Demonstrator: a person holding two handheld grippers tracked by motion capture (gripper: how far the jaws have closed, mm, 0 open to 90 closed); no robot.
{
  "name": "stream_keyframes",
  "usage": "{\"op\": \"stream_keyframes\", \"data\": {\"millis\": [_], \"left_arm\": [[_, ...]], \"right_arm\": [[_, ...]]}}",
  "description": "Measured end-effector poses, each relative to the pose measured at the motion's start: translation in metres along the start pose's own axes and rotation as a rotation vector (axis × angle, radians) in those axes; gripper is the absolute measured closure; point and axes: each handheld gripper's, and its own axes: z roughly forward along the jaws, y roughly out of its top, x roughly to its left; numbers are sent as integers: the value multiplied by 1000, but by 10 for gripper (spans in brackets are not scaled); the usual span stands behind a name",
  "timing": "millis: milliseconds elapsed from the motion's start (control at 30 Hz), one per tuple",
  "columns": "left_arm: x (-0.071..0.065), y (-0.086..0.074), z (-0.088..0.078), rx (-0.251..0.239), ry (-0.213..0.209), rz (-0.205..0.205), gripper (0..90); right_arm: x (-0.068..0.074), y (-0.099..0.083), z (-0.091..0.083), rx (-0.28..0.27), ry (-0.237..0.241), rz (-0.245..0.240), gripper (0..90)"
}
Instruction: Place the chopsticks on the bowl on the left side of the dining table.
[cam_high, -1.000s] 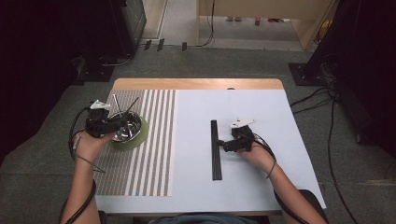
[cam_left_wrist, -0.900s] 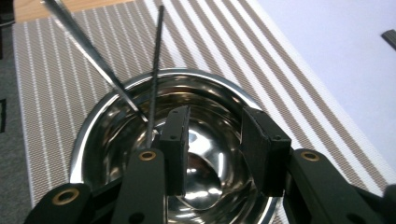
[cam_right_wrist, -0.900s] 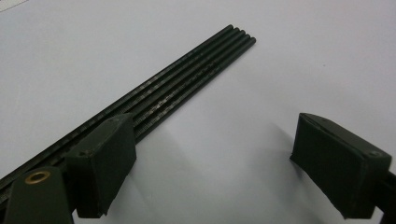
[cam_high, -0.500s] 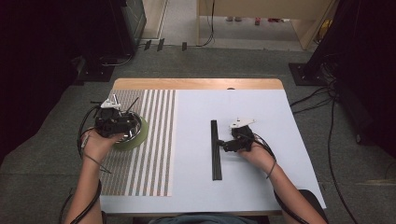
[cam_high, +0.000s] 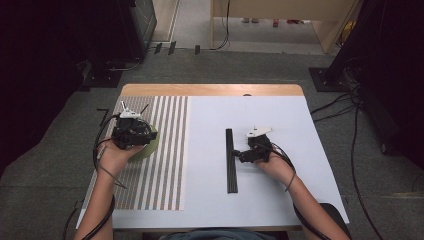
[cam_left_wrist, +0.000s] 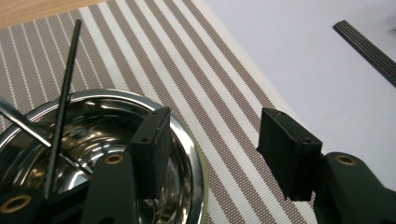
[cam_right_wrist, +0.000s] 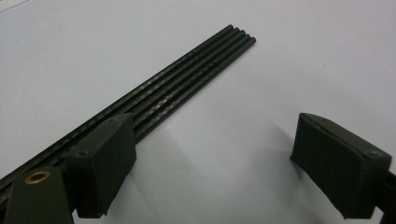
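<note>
The work in hand looks like moving black sticks from the row on the table into the steel bowl (cam_left_wrist: 100, 154), and the drop-off step seems just finished. The left gripper (cam_left_wrist: 212, 149) hangs over the bowl's rim with its jaws having just been opening, now about half apart and empty; one jaw stands over the bowl, the other over the striped mat (cam_left_wrist: 224, 93). A black stick (cam_left_wrist: 63, 107) leans in the bowl just left of it, beside a metal rod. The right gripper (cam_right_wrist: 210, 163) rests wide open and empty on the white table (cam_right_wrist: 303, 56), its left jaw by the row of sticks (cam_right_wrist: 187, 79). Next, I judge, that gripper must shift left and close on a single stick.
</note>
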Motion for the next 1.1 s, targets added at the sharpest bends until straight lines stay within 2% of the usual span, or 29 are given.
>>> {"op": "stream_keyframes", "data": {"millis": [400, 600, 767, 1100], "left_arm": [[-16, 2, 7, -13, 3, 22, 413], [-25, 3, 11, -11, 6, 54, 404], [-31, 4, 15, -16, 0, 54, 389], [-44, 4, 24, -3, -1, 78, 378]], "right_arm": [[0, 0, 0, -1, 0, 0, 134], [0, 0, 0, -1, 0, 0, 134], [0, 0, 0, -1, 0, 0, 134], [0, 0, 0, -2, 0, 1, 134]]}}
